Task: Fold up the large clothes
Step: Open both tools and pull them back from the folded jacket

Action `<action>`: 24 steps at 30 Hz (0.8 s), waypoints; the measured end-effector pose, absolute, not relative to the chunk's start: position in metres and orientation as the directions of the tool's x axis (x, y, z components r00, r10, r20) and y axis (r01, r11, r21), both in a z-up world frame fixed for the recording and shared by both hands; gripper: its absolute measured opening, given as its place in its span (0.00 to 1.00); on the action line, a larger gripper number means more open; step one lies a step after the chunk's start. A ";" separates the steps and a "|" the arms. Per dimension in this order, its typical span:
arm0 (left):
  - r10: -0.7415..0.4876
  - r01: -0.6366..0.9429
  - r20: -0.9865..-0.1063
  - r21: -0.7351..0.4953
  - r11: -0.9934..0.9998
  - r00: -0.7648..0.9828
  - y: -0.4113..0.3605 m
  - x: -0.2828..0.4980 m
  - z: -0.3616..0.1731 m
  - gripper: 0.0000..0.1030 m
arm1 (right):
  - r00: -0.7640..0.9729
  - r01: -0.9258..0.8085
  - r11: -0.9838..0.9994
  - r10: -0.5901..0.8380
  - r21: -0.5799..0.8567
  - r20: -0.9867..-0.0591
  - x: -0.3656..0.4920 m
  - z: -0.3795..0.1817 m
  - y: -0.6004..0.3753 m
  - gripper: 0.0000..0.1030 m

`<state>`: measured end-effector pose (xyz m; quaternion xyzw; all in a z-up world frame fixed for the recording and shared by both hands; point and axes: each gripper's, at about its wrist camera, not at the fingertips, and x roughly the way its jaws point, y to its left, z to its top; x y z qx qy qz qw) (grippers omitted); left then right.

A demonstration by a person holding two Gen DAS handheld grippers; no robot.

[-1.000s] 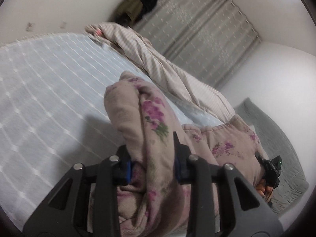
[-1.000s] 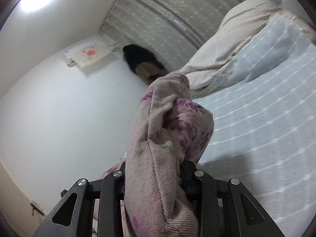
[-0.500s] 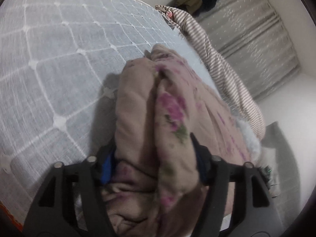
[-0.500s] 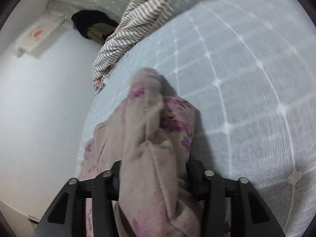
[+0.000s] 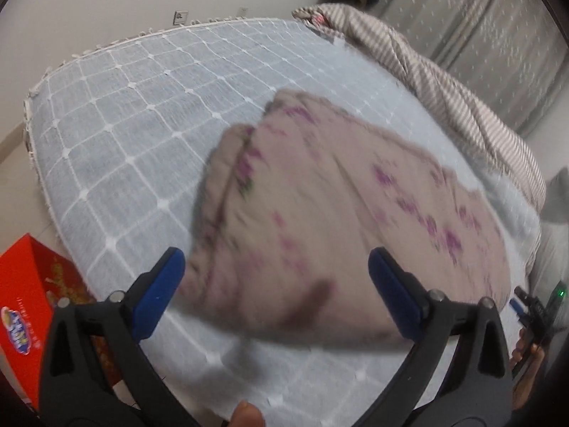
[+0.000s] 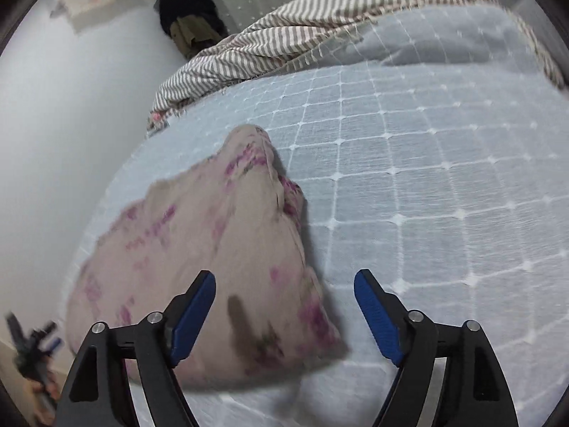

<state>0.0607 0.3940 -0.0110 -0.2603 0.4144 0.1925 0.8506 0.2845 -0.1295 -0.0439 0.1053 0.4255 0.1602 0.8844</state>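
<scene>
A beige garment with purple flowers (image 5: pixel 338 213) lies folded and flat on the pale blue quilted bed (image 5: pixel 135 135). My left gripper (image 5: pixel 277 291) hovers over its near edge, jaws still opening wide, blue pads clear of the cloth. In the right wrist view the same garment (image 6: pixel 213 249) lies below and left of centre. My right gripper (image 6: pixel 284 313) is above its near right corner, jaws opening, nothing pressed between the pads. The other gripper, held by a hand, shows at the lower right of the left wrist view and the lower left of the right wrist view.
A striped duvet (image 5: pixel 444 82) is bunched along the bed's far side, before grey curtains (image 5: pixel 498 35). A red box (image 5: pixel 32 306) stands on the floor by the bed's near left corner. Dark clothing (image 6: pixel 188 17) hangs on the wall. A grey pillow (image 5: pixel 558 195) lies at the right.
Both grippers came down toward the bed and let go of the floral garment. Their jaws went from shut on the bunched cloth to wide apart, and the garment now lies flat.
</scene>
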 end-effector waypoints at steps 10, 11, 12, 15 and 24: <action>0.209 -0.546 -0.829 -0.132 0.827 0.518 0.271 0.038 -0.005 0.99 | 0.550 -0.226 0.972 0.186 0.069 -0.814 0.199 -0.055 -0.086 0.82; 0.209 -0.541 -0.832 -0.125 0.832 0.513 0.261 0.039 -0.006 0.99 | 0.550 -0.232 0.970 0.186 0.065 -0.814 0.193 -0.053 -0.082 0.82; 0.207 -0.533 -0.835 -0.118 0.838 0.510 0.250 0.039 -0.008 0.99 | 0.548 -0.248 0.967 0.193 0.062 -0.814 0.185 -0.052 -0.075 0.82; 0.196 -0.501 -0.844 -0.097 0.860 0.500 0.216 0.041 -0.013 0.99 | 0.554 -0.329 0.944 0.216 0.027 -0.804 0.166 -0.049 -0.055 0.82; 0.230 -0.487 -0.835 -0.052 0.872 0.501 0.169 0.047 -0.018 0.99 | 0.558 -0.424 0.904 0.211 -0.058 -0.802 0.126 -0.063 -0.023 0.82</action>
